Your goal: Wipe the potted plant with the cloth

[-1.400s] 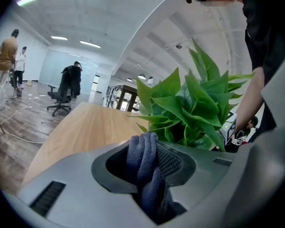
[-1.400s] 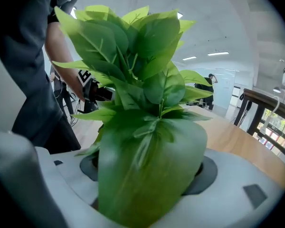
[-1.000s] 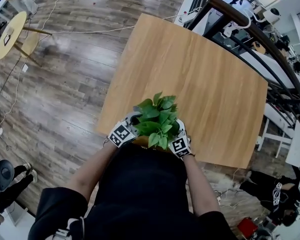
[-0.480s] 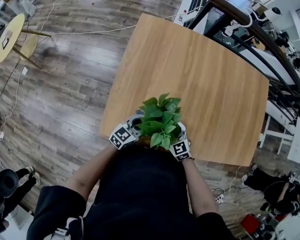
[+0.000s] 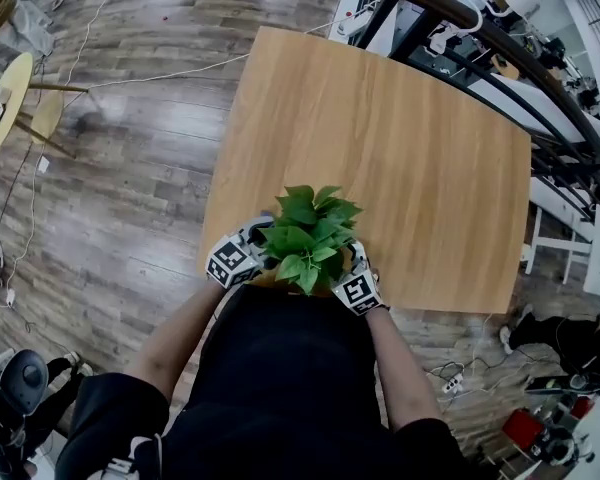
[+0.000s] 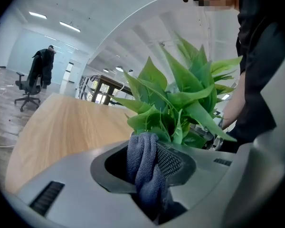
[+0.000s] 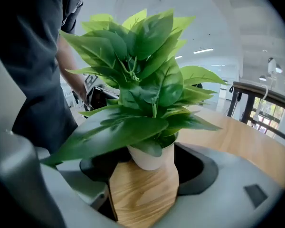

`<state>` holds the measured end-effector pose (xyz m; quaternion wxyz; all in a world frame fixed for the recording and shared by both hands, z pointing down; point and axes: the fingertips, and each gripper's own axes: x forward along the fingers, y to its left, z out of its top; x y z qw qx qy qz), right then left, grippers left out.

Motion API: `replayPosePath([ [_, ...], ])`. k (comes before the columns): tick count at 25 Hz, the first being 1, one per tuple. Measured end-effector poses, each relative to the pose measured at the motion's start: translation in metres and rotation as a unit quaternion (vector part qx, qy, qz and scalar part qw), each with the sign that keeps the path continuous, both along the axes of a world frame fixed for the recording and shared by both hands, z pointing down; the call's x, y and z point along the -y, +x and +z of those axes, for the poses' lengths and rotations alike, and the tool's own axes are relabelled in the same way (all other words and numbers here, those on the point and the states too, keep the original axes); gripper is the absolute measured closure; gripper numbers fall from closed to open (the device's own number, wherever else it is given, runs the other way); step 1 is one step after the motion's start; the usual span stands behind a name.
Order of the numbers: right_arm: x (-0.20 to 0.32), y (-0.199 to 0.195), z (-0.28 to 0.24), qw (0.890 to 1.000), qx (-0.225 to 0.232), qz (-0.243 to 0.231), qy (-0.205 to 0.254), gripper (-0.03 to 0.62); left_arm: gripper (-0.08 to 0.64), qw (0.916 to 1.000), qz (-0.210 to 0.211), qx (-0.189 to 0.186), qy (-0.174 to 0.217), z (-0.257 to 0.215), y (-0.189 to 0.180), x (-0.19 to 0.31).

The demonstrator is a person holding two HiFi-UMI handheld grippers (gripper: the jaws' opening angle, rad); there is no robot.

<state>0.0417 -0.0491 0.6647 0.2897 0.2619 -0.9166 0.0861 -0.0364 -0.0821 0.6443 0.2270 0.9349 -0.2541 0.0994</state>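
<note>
since a second ago little has shifted: the left gripper (image 5: 248,252) has slid a touch outward along the foliage, the right gripper (image 5: 352,273) has kept its place, and the potted plant (image 5: 305,236) is between the two as before

nearest to me, the left jaws are pinched together on a grey-blue microfibre cloth (image 6: 143,158). a thick fold of it stands up between them, so that fabric rather than plastic meets the plant. the top of the fold is right at the lowest leaves (image 6: 180,108), touching or just short of them; i cannot tell which

on my other side the right jaws are closed on the plant's container. they grip the wood-grain base (image 7: 142,194) under the white pot (image 7: 151,156), and the foliage spreads over the gripper. i judge that hold is there to stop the pot turning or tipping while the cloth works. whether the base rests on anything or hangs in my grip is not shown

the plant sits close in front of my body, at the near edge of the wooden table (image 5: 410,148), whose top is otherwise bare. that keeps both tools short of full reach and the leaves right under my eyes. the wiping looks under way rather than finished, and these leaves are thin and springy, so i would press lightly and stroke outward along each blade

beyond the table lie dark plank floor (image 5: 130,168), a round side table (image 5: 5,88) far to the left, and a dark railing (image 5: 520,58) along the right. an office chair (image 6: 28,91) stands well off in the left gripper view
</note>
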Motion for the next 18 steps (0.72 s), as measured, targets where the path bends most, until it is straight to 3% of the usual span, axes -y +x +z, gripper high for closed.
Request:
replayPosePath([
  [6,0.011,-0.008,-0.004,1.000,-0.004,0.003,0.008,0.252,0.422,0.9999,0.013,-0.004,-0.010,0.001,0.004,-0.004],
  [9,0.010,-0.004,-0.003,0.999,0.011,0.032,-0.002,0.253,0.422,0.9995,0.018,-0.010,-0.023,-0.006,0.010,-0.012],
  [13,0.010,0.000,-0.004,0.997,0.024,0.067,-0.016,0.253,0.422,0.9983,0.056,-0.007,-0.017,0.003,0.019,-0.035],
  [18,0.001,-0.005,0.001,0.998,0.012,0.059,-0.010,0.253,0.422,0.9995,0.025,-0.005,-0.019,0.009,0.008,-0.024],
])
